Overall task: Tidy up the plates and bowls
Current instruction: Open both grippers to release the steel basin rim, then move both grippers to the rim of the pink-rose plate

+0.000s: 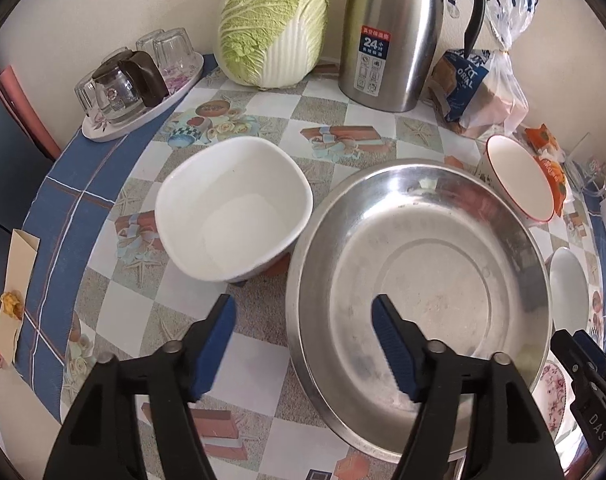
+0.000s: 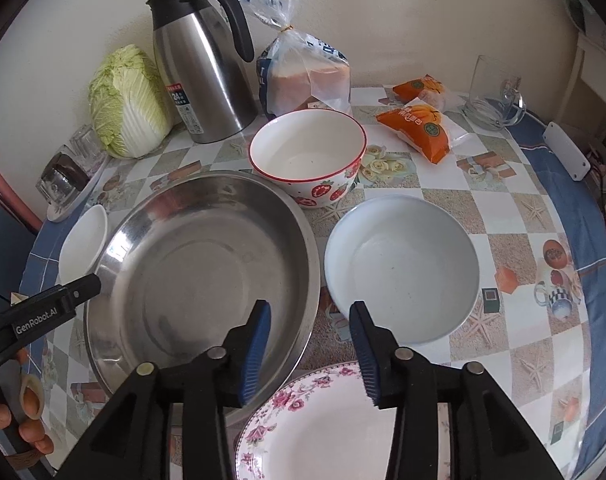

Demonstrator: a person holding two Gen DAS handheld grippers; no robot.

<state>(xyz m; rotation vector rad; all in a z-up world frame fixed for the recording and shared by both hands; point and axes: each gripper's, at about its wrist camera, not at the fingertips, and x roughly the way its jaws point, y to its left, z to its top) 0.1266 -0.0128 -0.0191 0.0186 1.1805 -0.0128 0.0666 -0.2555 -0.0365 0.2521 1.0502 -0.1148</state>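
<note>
A large steel basin [image 1: 423, 264] [image 2: 199, 268] sits mid-table. A white squarish bowl [image 1: 231, 208] [image 2: 83, 240] stands to its left. A strawberry-patterned bowl [image 2: 309, 156] [image 1: 519, 178] stands behind it. A pale blue bowl [image 2: 403, 264] [image 1: 569, 284] stands to its right. A floral plate [image 2: 315, 428] [image 1: 551, 384] lies at the near edge. My left gripper [image 1: 303, 316] is open and empty, straddling the basin's left rim. My right gripper [image 2: 311, 320] is open and empty, above the gap between basin, blue bowl and plate.
A cabbage [image 1: 275, 20], a steel thermos jug [image 1: 391, 32], bagged bread [image 2: 303, 76], orange snack packs [image 2: 423, 124] and a glass mug [image 2: 491, 96] line the back. A tray of glasses [image 1: 139, 80] stands at the back left.
</note>
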